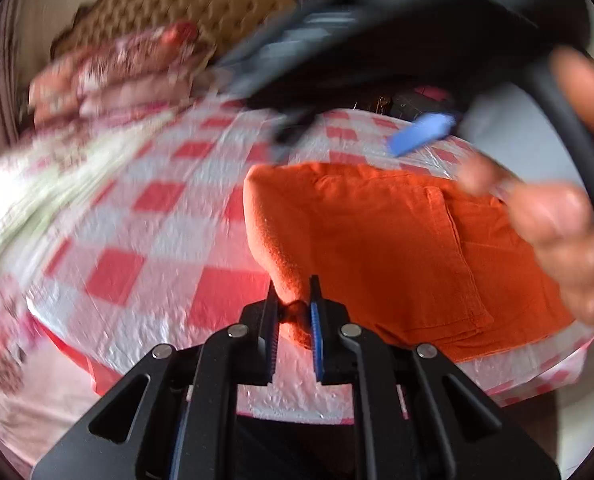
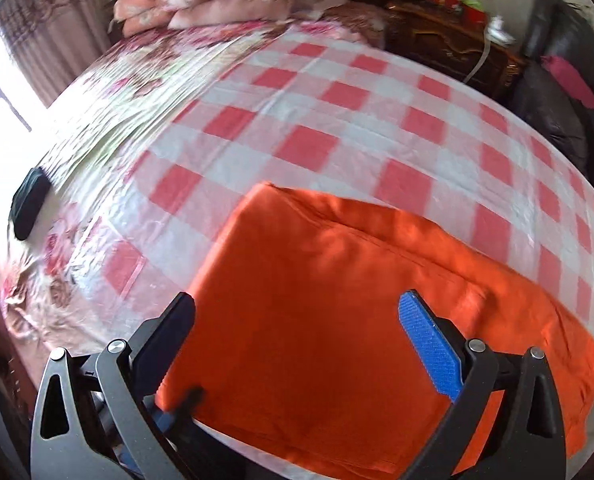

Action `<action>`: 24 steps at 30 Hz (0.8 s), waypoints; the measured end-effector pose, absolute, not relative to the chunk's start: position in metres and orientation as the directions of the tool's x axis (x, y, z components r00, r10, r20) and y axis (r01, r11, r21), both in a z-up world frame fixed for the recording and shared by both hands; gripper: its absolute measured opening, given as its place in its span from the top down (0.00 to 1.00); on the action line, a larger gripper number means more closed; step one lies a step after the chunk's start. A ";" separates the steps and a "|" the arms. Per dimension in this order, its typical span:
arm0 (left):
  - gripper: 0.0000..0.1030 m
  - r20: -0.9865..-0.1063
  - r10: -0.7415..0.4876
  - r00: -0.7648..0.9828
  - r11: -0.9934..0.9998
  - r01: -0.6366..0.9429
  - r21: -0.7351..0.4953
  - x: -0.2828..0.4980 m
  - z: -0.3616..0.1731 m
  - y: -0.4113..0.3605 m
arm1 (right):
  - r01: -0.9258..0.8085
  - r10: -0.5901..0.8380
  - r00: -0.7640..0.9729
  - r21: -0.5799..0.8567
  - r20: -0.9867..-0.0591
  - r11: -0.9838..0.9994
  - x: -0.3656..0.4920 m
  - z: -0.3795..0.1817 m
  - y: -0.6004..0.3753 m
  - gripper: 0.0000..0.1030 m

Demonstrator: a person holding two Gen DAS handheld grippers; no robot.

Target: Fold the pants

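Pillows [image 1: 109, 68] in a floral print are seen blurred at the far left of the left wrist view, before a tufted headboard [image 1: 185, 4]; only this view shows the headboard. A red-and-white checked cover [image 1: 165, 200] under clear plastic is spread across the bed. Lower centre, the left gripper [image 1: 295, 312] is clenched on a bunched corner of the orange pants [image 1: 377, 240], which are folded flat on the cover. A back pocket [image 1: 453, 256] is shown here alone. At the right, the right gripper [image 1: 421, 134] is seen from outside, blurred, with a hand [image 1: 565, 224] around its handle.

In the right wrist view, a curtain [image 2: 53, 20] and a dark flat object [image 2: 29, 208] are shown at the left. The pants [image 2: 317, 320] are seen beneath the right gripper [image 2: 297, 344], whose jaws stand wide apart and released, with nothing between the pads. A carved wooden cabinet [image 2: 445, 48] and a dark couch [image 2: 553, 92] are shown at the right.
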State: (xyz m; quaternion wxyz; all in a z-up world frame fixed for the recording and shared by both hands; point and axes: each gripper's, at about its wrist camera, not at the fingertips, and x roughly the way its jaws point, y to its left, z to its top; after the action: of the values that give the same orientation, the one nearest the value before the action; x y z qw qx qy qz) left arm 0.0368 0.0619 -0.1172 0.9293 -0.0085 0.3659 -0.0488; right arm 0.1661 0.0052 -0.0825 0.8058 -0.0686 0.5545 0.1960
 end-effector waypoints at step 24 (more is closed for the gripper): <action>0.92 -0.363 -0.344 0.866 0.820 0.465 0.333 0.002 -0.028 -0.117 | -0.302 0.362 0.328 0.266 -0.872 0.915 0.173 -0.007 -0.167 0.91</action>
State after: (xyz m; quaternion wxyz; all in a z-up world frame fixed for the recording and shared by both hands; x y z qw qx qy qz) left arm 0.0023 -0.1168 -0.0275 0.9430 0.2093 0.1448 -0.2143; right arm 0.1725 -0.1666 -0.0070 0.8145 0.0277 0.5424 0.2038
